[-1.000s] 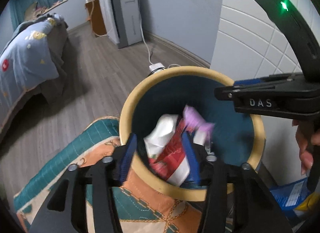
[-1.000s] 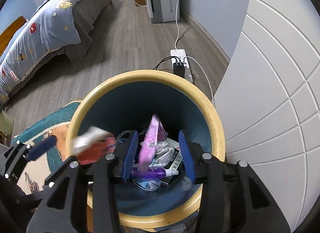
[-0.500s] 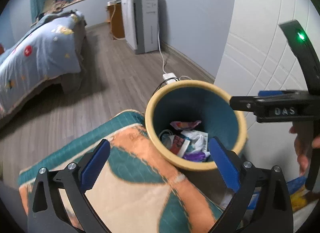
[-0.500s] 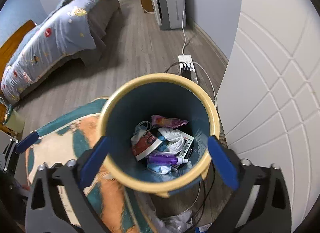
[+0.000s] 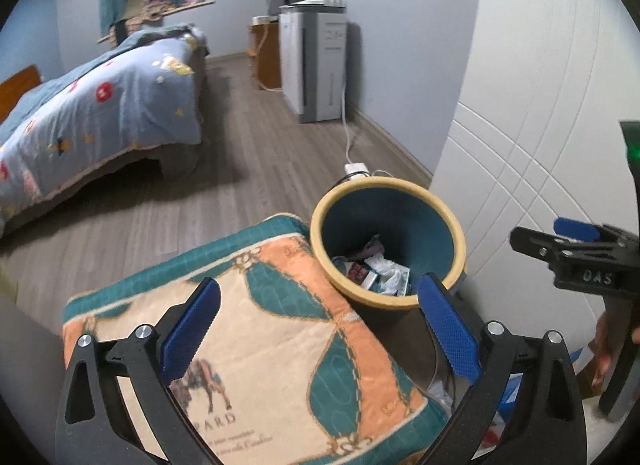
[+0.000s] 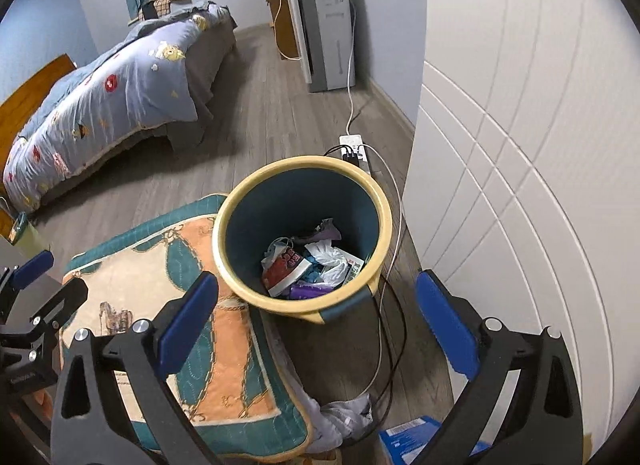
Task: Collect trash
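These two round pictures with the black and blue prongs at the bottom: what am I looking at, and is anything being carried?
There is no robot here. A person holds a hand tool in each hand, each ending in a two-finger gripper with blue pads, and a wide-angle camera on each tool looks forward along its fingers, hence the round, bent pictures.

One picture is from the left gripper, the other from the right gripper. Each tool also shows at the edge of the other's view.

Both look down at a trash bin, yellow-rimmed and dark teal inside, standing on the wooden floor beside a patterned cushion and a white panelled door. Crumpled wrappers and paper lie in the bin. A bed stands further back.

Nothing is held: both grippers have just been opening, and their jaws now stand wide with nothing between them.
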A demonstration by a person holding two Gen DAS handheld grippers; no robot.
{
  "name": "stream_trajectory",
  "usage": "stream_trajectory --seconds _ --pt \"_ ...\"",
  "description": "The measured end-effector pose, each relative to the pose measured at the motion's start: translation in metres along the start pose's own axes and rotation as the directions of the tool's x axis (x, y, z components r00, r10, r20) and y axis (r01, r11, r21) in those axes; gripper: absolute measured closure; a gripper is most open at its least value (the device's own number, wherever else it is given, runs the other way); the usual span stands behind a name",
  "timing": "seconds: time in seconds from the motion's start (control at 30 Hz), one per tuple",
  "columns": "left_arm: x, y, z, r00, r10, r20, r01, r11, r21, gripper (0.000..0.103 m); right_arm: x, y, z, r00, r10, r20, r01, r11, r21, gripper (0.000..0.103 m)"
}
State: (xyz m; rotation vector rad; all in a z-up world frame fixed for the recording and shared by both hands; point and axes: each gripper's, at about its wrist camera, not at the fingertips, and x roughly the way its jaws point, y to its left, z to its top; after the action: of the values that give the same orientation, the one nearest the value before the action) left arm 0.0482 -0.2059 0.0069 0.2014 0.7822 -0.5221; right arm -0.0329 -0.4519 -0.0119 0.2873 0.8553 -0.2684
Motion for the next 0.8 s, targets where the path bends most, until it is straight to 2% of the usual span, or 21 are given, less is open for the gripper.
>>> stream_trajectory --seconds 0.1,0.23,0.4,0.57,0.8 --pt "-0.004 0.0 -0.006 1.0 -0.01 0.002 0.01 1.0 -0.017 0.005 -0.009 0.003 -0.003 0.999 -0.027 0.024 0.027 1.0 -0.011 0.006" --pt "-0.005 -0.006 -0.011 0.999 0.031 0.041 -0.032 0.999 0.043 0.005 -0.015 0.008 -0.005 0.999 -0.014 0.041 0.015 1.0 -0.018 0.006" --pt "-0.005 -0.009 -0.011 0.998 0.042 0.054 -0.046 0.995 0.088 0.005 -0.018 0.024 -0.007 0.998 -0.013 0.061 0.018 0.997 -0.079 0.006" --pt "-0.009 -0.002 -0.011 0.999 -0.006 0.042 0.004 0.998 0.064 0.005 -0.022 0.03 -0.006 0.996 -0.026 0.08 0.033 0.995 -0.092 0.006" --pt "-0.014 0.001 -0.01 0.999 -0.011 0.046 0.009 0.999 0.044 0.005 -0.025 0.031 -0.008 0.996 -0.033 0.087 0.041 0.995 -0.09 0.006"
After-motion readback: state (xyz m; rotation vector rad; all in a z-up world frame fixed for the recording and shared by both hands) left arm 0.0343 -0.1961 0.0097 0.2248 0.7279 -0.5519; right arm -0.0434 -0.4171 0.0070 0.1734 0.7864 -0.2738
